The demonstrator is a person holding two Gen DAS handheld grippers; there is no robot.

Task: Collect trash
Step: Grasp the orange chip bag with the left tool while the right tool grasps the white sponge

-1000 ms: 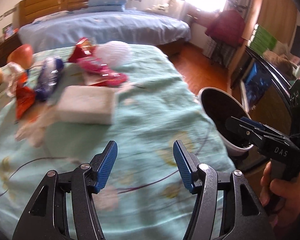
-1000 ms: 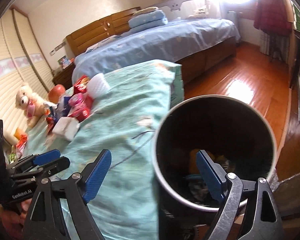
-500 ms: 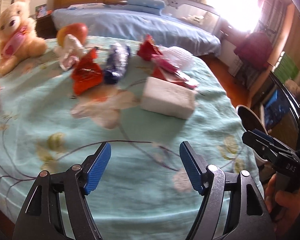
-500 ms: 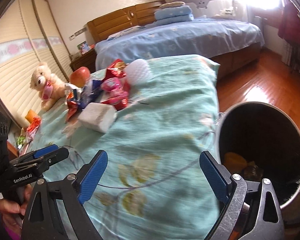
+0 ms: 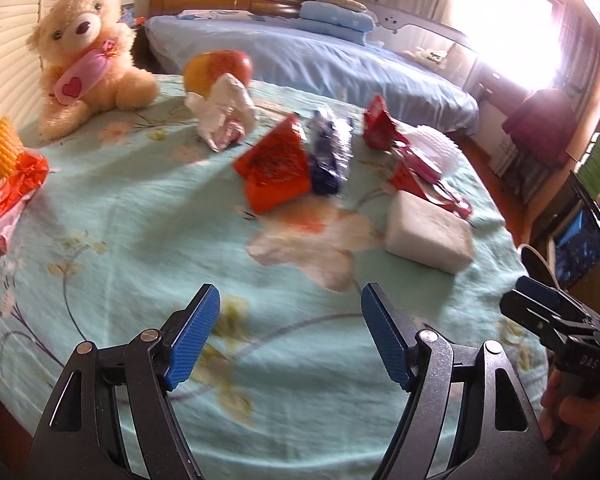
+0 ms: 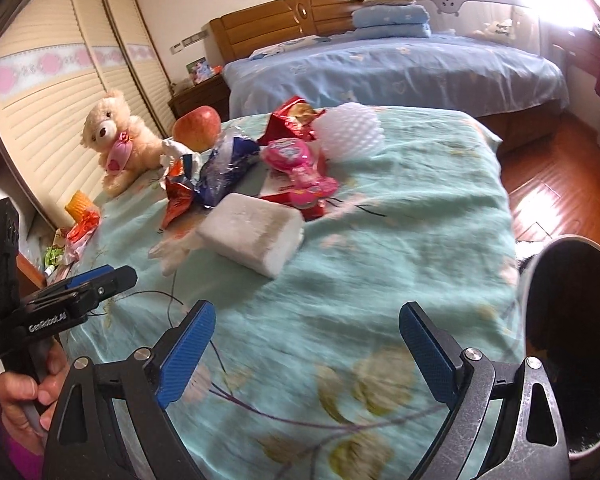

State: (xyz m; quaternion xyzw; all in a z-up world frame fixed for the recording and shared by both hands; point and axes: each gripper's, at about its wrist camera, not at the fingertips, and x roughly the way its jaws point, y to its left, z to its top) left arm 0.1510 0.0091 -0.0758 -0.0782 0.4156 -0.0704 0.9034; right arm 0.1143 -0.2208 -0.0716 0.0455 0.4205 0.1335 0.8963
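Both claws swung from bin [image 6: 572, 344] toward table trash, empty

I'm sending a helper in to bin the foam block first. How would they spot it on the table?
Look at the table with the pale green flowered cloth. Wrappers lie heaped in front of the teddy bear and apple. At that heap's near edge lies the foam block: the only plain white, brick-shaped piece, with no print or crinkle.
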